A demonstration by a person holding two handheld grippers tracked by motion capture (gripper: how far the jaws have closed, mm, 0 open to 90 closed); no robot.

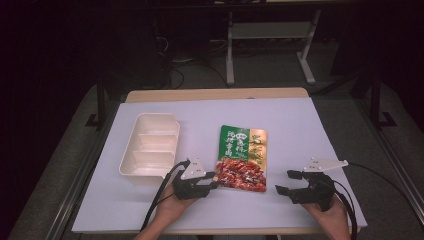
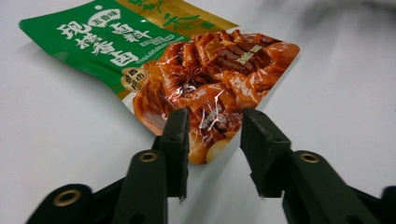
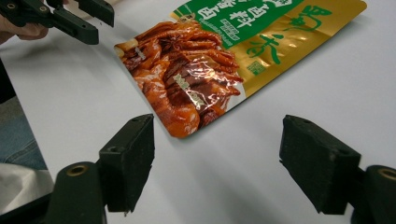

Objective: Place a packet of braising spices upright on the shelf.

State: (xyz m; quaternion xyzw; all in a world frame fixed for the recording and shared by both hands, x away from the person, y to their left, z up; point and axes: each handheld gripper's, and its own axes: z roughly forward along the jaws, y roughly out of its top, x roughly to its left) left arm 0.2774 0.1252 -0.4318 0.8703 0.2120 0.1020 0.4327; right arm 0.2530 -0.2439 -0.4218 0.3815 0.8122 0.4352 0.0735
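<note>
Two hand-held grippers at a seasoning packet on a white table.

The white table (image 1: 300, 125) carries a cream tray with compartments (image 1: 150, 145) at the left and a green, gold and red seasoning packet (image 1: 243, 157) lying flat in the middle. The right gripper (image 1: 287, 181) is wide open, apart from the packet. The left gripper (image 2: 214, 140) is partly open, its jaws on both sides of the packet's near corner.

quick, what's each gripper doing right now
Left gripper: open, jaws on either side of a corner of the green and gold food pouch, not clamped.
Right gripper: open wide, holding nothing.
</note>
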